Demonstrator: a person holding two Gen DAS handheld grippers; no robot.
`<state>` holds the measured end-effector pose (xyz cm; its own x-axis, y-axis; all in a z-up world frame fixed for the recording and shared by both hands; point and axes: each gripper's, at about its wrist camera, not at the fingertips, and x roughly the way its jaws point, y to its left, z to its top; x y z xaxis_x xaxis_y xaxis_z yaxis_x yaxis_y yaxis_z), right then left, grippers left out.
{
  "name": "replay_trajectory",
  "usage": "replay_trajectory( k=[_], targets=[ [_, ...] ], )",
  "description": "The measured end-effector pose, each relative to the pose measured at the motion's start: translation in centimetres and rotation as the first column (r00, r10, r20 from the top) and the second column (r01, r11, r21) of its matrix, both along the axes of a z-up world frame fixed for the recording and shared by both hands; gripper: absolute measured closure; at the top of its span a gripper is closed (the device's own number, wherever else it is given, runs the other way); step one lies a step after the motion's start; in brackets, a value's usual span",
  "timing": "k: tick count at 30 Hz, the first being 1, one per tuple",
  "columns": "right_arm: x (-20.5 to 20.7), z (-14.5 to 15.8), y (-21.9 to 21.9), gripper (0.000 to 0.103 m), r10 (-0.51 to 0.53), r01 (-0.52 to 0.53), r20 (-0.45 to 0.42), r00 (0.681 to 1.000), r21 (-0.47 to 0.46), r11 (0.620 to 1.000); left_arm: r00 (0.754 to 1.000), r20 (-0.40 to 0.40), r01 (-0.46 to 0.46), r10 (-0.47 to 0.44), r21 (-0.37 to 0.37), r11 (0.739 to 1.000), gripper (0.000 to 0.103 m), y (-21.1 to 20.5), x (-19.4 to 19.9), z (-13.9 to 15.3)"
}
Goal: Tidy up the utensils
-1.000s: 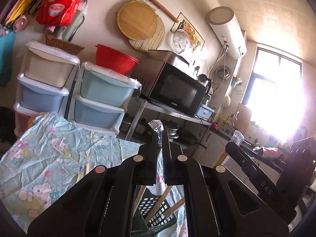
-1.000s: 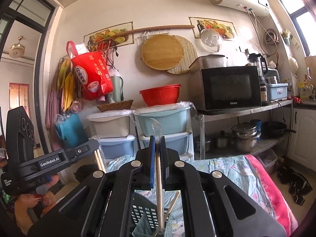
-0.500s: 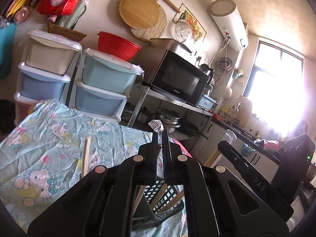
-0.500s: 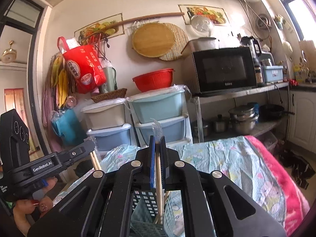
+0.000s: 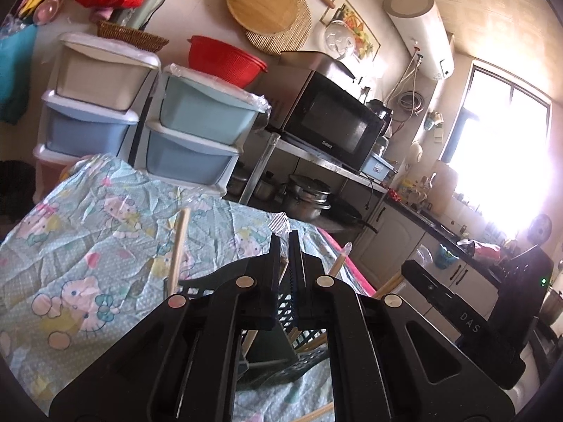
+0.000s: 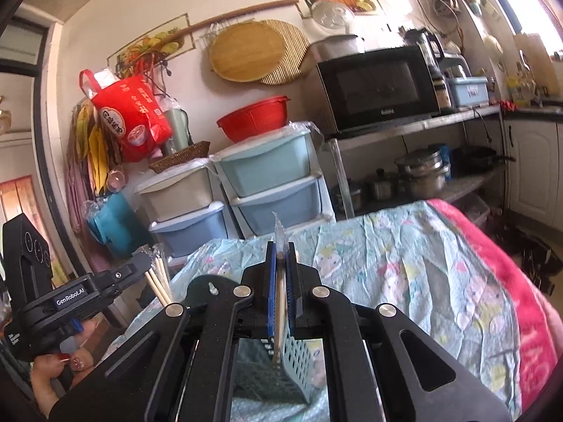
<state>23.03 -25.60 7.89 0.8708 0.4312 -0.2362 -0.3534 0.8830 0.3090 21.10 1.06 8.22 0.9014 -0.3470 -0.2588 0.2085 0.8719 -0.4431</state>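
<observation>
Both grippers lower than before, left gripper and right gripper each clamping wrapped chopsticks.

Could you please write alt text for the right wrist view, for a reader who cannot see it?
The right gripper is shut on wrapped chopsticks, held upright over a pale blue perforated basket on a cartoon-print tablecloth. At left, the left gripper holds more chopsticks; behind are storage drawers and a microwave.
</observation>
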Motion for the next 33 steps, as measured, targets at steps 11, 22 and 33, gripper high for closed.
replay_trajectory(
  k=[11,22,33],
  targets=[
    [-1.2,-1.0,-0.6,0.064,-0.012,0.013,-0.075,0.997,0.02,1.0,0.999,-0.034,-0.009,0.008,-0.016,1.0,0.073,1.5,-1.5,-0.1],
    [-2.9,-1.0,-1.0,0.047,-0.024,0.023,-0.071,0.997,-0.007,1.0,0.998,-0.067,-0.022,0.021,-0.017,1.0,0.036,2.2,-3.5,-0.1],
    [-4.6,-0.8,-0.8,0.039,-0.011,0.007,-0.072,0.997,-0.048,0.999,0.995,-0.094,-0.019,0.017,-0.012,1.0,0.011,2.8,-5.2,-0.8]
  ],
)
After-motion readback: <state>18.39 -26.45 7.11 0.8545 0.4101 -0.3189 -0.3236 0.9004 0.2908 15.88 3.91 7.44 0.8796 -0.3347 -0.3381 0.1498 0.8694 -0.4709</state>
